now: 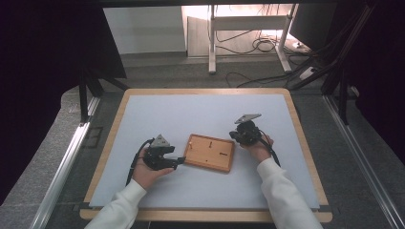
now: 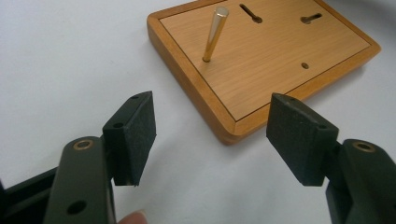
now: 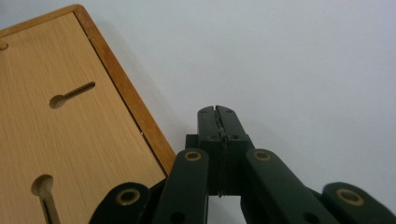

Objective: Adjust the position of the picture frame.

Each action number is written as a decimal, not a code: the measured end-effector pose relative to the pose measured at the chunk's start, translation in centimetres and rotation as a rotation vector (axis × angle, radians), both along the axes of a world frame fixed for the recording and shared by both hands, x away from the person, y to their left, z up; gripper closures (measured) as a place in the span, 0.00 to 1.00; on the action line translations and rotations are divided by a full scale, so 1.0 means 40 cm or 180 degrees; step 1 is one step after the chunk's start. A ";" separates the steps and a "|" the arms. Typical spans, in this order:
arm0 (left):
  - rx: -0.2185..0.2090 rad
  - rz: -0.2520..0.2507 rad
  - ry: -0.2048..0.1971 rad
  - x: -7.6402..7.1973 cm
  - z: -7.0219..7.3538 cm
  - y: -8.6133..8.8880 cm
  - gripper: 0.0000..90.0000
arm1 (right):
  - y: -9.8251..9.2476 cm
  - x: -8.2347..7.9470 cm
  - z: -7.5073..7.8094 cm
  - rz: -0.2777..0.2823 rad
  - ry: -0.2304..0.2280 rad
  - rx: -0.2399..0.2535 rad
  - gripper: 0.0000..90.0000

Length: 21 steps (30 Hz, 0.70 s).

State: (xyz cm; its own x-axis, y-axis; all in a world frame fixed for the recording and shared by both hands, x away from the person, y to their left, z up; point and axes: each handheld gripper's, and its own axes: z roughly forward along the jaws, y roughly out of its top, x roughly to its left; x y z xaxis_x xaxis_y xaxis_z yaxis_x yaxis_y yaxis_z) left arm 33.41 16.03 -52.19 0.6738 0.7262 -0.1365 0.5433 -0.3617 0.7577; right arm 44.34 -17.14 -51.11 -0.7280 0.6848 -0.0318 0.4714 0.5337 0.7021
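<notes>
A flat wooden board (image 1: pixel 210 152) with keyhole slots lies near the middle of the white table mat. A thin brass pin (image 2: pixel 214 34) stands tilted in a hole near the board's left corner (image 1: pixel 190 143). My left gripper (image 1: pixel 180 160) rests just left of the board, open, its pads (image 2: pixel 135 135) wide apart with only mat between them, the board's near corner (image 2: pixel 229 133) ahead. My right gripper (image 1: pixel 235 135) sits at the board's right edge, shut with nothing between its pads (image 3: pixel 217 122). The board (image 3: pixel 70 116) lies to their left.
The white mat (image 1: pixel 210 114) covers a wood-edged table (image 1: pixel 296 124), with bare mat behind and in front of the board. Past the far edge are desk legs (image 1: pixel 211 43) and cables (image 1: pixel 260 45) on the floor. Metal rails (image 1: pixel 67 157) flank the table.
</notes>
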 end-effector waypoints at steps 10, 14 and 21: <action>0.0003 0.0033 -0.0028 0.000 0.002 0.006 0.36 | -0.002 -0.015 -0.003 0.0111 0.0037 -0.0210 1.00; 0.0005 0.0035 -0.0025 0.001 0.002 0.008 0.36 | -0.011 -0.020 -0.008 0.0132 0.0074 -0.0268 1.00; 0.0016 0.0047 -0.0013 0.002 0.000 0.009 0.36 | -0.018 -0.057 -0.005 0.0324 0.0090 -0.0337 1.00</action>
